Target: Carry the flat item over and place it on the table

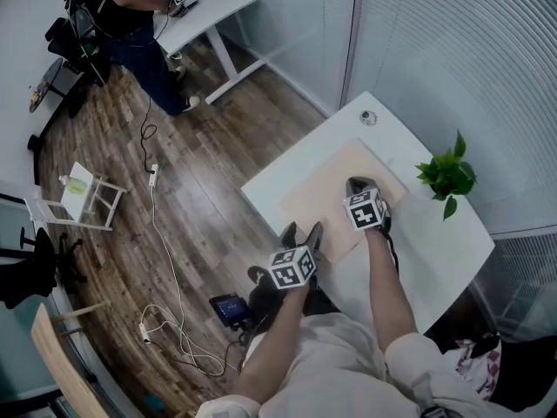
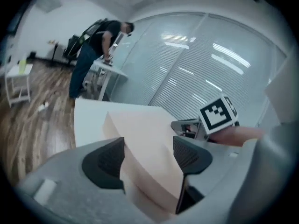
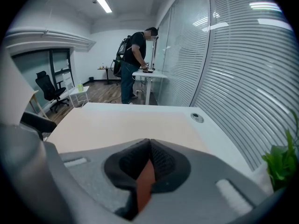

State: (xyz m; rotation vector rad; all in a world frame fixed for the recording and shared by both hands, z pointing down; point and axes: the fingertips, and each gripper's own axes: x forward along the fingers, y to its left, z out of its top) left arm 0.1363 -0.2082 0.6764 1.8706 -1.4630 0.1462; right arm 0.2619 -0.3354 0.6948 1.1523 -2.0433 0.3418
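Observation:
A beige flat board (image 1: pixel 335 190) lies on the white table (image 1: pixel 439 255), its near corner at the table's front edge. My right gripper (image 1: pixel 359 186) is shut on the board's near edge; in the right gripper view a thin brown sliver shows between the closed pads at the right gripper (image 3: pixel 148 163), with the board (image 3: pixel 121 125) stretching ahead. My left gripper (image 1: pixel 301 233) is at the board's near left corner. Its jaws stand apart in the left gripper view, where the left gripper (image 2: pixel 149 155) has the board (image 2: pixel 145 141) running between them.
A small green plant (image 1: pixel 448 177) stands on the table at the right. A round cable grommet (image 1: pixel 369 117) sits at the far corner. A glass wall with blinds runs behind. A person (image 1: pixel 130 24) stands at a far desk (image 1: pixel 209 7). Cables (image 1: pixel 170 320) lie on the floor.

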